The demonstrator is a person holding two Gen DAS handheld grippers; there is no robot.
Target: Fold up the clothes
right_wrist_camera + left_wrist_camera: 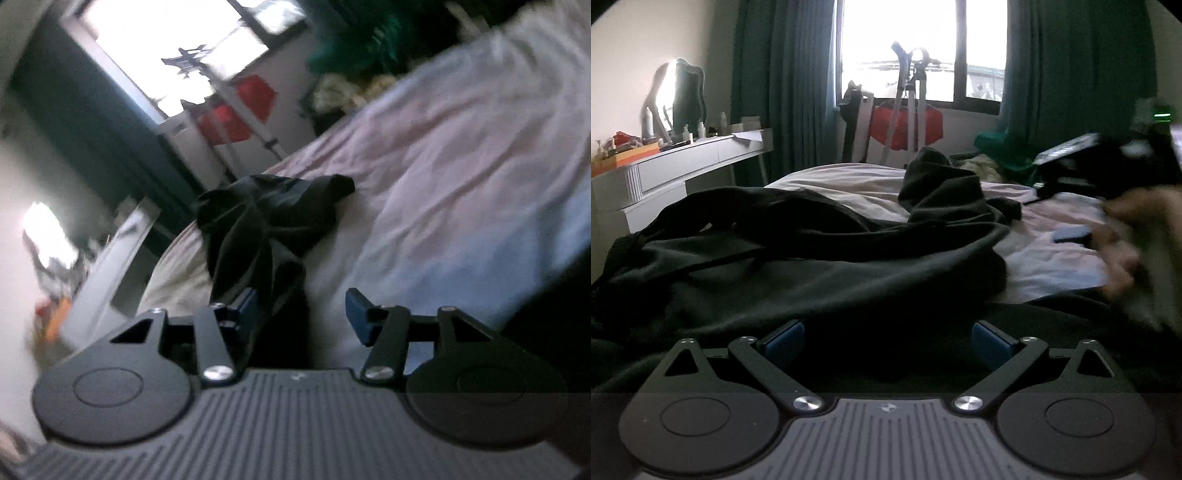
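Black garment (820, 258) bunched across the bed (849, 184); your left gripper (888, 341) gapes, right gripper (301, 314) parted, cloth between, ungripped.

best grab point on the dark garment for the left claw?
Take the near hem of the dark garment, the flat layer right ahead of the open left claw. Come in low along the bed, pinching the edge. The bunched folds further back are piled up, so a grip there would likely catch several layers.
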